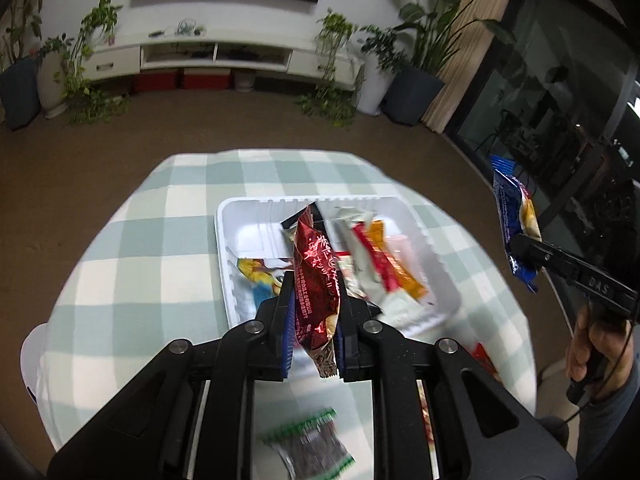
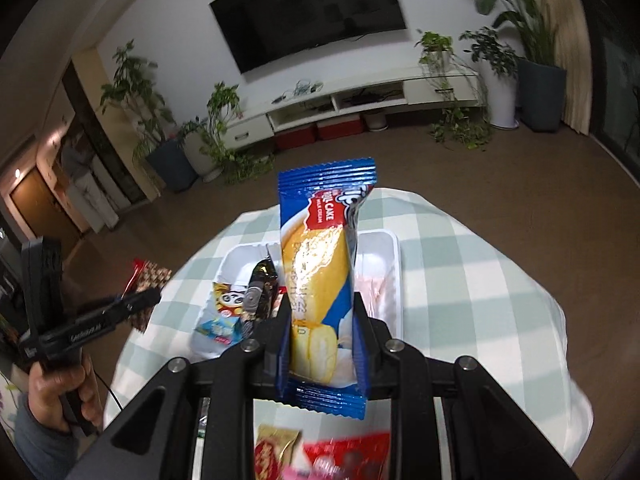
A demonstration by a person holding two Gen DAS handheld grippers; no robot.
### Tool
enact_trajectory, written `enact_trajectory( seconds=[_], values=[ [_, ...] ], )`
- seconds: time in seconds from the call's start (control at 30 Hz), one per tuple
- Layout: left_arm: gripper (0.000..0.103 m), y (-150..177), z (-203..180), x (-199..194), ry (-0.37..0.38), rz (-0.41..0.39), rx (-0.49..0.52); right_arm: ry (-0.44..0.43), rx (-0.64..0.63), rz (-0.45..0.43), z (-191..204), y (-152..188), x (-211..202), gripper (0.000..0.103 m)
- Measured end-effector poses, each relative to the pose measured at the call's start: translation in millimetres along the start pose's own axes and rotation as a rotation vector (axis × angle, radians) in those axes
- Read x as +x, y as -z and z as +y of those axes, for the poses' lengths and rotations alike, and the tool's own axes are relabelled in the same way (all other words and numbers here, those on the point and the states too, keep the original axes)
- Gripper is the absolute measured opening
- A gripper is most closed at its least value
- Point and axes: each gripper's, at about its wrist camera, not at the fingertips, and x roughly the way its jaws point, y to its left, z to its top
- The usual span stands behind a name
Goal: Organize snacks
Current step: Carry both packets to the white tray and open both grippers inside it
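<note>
My left gripper (image 1: 314,280) is shut on a dark red foil snack packet (image 1: 314,276) and holds it upright above the near side of the white tray (image 1: 224,248); it also shows in the right wrist view (image 2: 150,276). The tray holds several snack packets, among them an orange and red one (image 1: 394,264). My right gripper (image 2: 320,300) is shut on a blue and yellow roll cake packet (image 2: 320,260), held upright above the tray (image 2: 390,264). That packet also shows at the right of the left wrist view (image 1: 516,220).
The tray sits on a round table with a green and white check cloth (image 1: 140,256). A green-edged dark packet (image 1: 310,446) lies near my left gripper. Red and gold packets (image 2: 316,456) lie under my right gripper. Plants and a TV cabinet (image 1: 216,52) stand beyond.
</note>
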Motion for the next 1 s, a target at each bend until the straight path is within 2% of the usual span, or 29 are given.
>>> enact_trajectory(
  seconds=[0.2, 0.47, 0.73, 1.0],
  values=[
    [0.014, -5.9, 9.1, 49.0, -0.016, 0.049, 0.007, 0.049, -0.043, 0.094, -7.7, 1.4, 58.1, 0.027],
    [0.014, -8.2, 13.6, 90.6, -0.012, 0.084, 0.015, 0.086, -0.053, 0.169, -16.8, 11.2, 99.1, 0.027],
    [0.014, -6.8, 26.7, 119.0, -0.038, 0.112, 0.000, 0.101, -0.049, 0.215, -24.3, 18.5, 120.1, 0.027],
    [0.014, -6.7, 31.2, 126.9, -0.045, 0.116, -0.006, 0.106, -0.062, 0.224, -21.7, 18.9, 126.5, 0.028]
  ],
)
